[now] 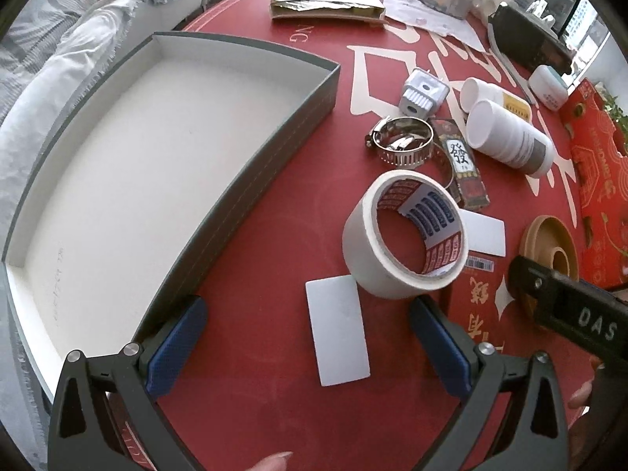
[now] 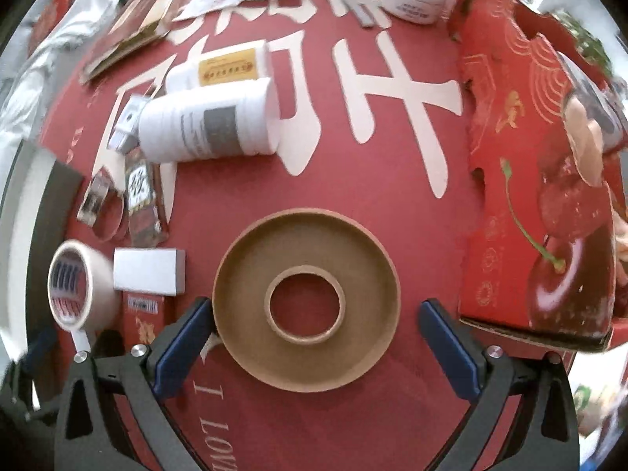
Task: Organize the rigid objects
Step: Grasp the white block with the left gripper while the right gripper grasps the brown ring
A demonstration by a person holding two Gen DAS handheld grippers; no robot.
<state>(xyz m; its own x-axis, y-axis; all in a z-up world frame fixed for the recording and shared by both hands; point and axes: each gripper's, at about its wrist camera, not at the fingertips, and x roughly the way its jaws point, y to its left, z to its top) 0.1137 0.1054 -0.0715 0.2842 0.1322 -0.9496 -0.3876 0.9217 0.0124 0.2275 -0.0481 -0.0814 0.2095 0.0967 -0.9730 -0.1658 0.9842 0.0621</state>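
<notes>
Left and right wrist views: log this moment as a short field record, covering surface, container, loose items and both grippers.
surface: red printed table cover
container: grey box with white lining, nothing in it
loose items: tape roll, white card, hose clamp, two white bottles lying down, brown ring-shaped disc
left gripper: jaws open, over the white card, tape roll just ahead
right gripper: jaws open, straddling the near part of the brown ring-shaped disc; contact cannot be told
</notes>
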